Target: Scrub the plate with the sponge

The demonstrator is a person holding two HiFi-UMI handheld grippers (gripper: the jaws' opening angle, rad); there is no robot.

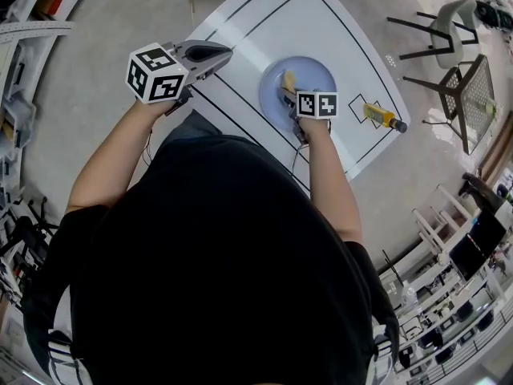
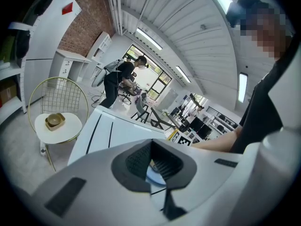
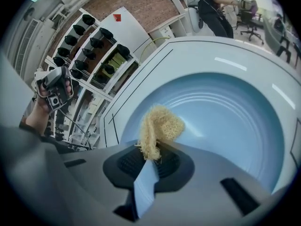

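A pale blue plate (image 1: pixel 313 74) lies on the white table (image 1: pixel 337 30). My right gripper (image 1: pixel 288 93) reaches over the plate's near side, shut on a yellow fibrous sponge (image 1: pixel 288 80). In the right gripper view the sponge (image 3: pixel 161 125) sticks out of the gripper (image 3: pixel 152 150) and rests on the plate (image 3: pixel 235 107). My left gripper (image 1: pixel 220 54) is held above the table's left edge, away from the plate, shut with nothing in it. In the left gripper view its pads (image 2: pixel 141 159) meet, and a sliver of the plate (image 2: pixel 157 175) shows below them.
A yellow-handled tool (image 1: pixel 383 118) lies on the table right of the plate. Chairs (image 1: pixel 457 79) stand to the right. A small round side table with a bowl (image 2: pixel 55 121) stands beyond the table's far end, where a person (image 2: pixel 120 79) bends over.
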